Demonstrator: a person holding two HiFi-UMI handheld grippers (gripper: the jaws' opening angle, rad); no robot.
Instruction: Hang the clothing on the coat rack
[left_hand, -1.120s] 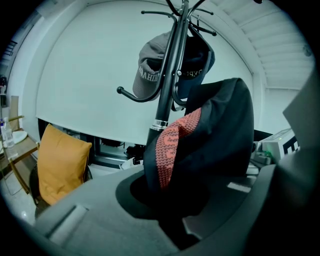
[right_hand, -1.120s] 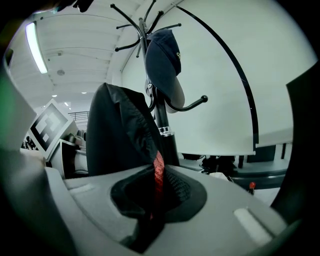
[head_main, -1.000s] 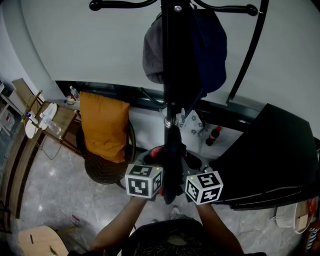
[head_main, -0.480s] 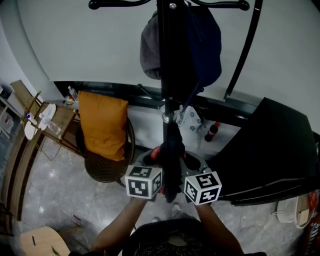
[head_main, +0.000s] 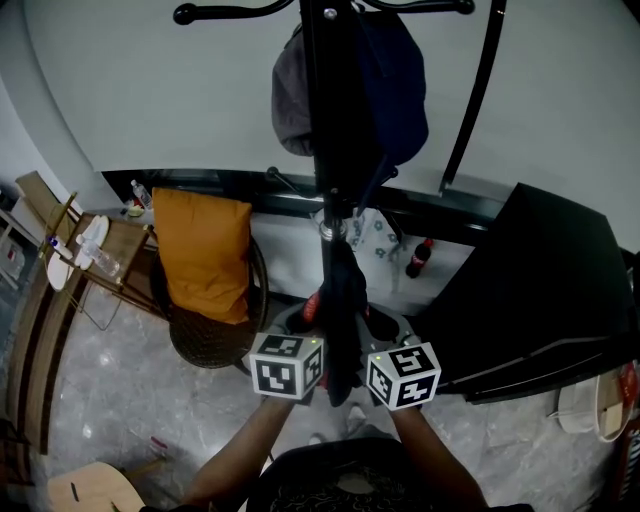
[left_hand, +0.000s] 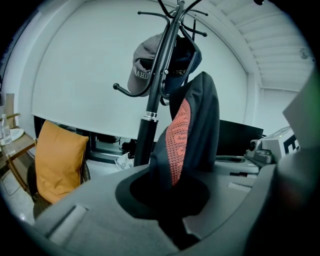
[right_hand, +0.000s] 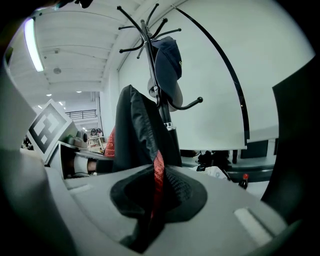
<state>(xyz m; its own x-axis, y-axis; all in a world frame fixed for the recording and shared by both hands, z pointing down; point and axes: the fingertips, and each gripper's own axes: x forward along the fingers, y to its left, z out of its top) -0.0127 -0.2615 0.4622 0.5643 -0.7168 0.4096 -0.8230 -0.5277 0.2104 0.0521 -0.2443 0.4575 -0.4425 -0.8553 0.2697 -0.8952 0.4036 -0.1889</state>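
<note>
One coat rack (head_main: 318, 150) is standing in the middle, black pole, several curved hooks at the top. One black curved bar (head_main: 472, 110) is rising to its right. One big dark slab (head_main: 535, 285) is sitting at the right; cannot tell what it is. One round chair (head_main: 215, 335) is standing left of the rack, carrying one orange cushion (head_main: 201, 255).

One garment (head_main: 342, 300), black with a red-orange knit panel, is being held up right in front of the pole, low down, below the hooks and not hanging on any of them. Two hand-held grippers are sharing it: the left hand-held gripper (left_hand: 172, 212) is clamping its jaws on the fabric from the left, the right hand-held gripper (right_hand: 149, 212) is clamping on the fabric from the right, red strip running through the pinch. The two marker cubes are sitting either side of the garment, close together.

Two caps are hanging on the rack's upper hooks: one grey cap (head_main: 290, 95) on the left, one navy cap (head_main: 402, 90) on the right, touching each other. One red-capped dark bottle (head_main: 418, 259) is standing on the floor behind the rack's base.
</note>
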